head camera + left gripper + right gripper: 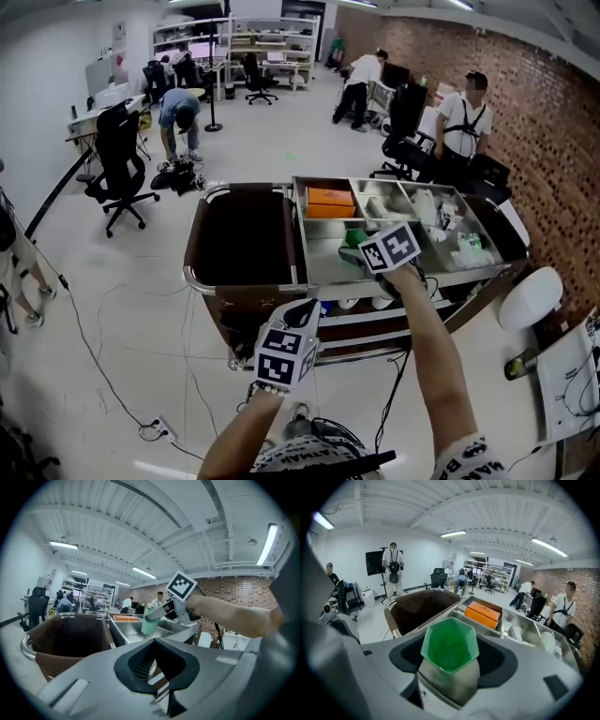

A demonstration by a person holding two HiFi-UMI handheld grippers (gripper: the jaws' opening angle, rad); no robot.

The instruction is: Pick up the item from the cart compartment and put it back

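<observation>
Firstly, right arm: the forearm reaches from the near side of the cart (469, 274) out over its steel top, with the wrist bent so the right gripper (359, 246) tilts downward.
Right jaws: set wide and clamped on the green cup (450, 644), one jaw against each side of its body. The cup's hexagonal mouth faces the gripper's own camera.
Green cup: held by the right gripper over the cart's large open compartment (323, 261), on the near side of the section holding the orange box (330, 202). Contact with the compartment floor cannot be confirmed.
Left arm: the forearm is low and stops short of the cart's near rail. The left gripper (302, 314) is close to level and aimed at the cart's front.
Left jaws: tips together with nothing between them, touching no part of the cart.
Brown bag bin (202, 246): occupies the cart's left end, directly beside the steel compartments, just beyond the left gripper's tips.
</observation>
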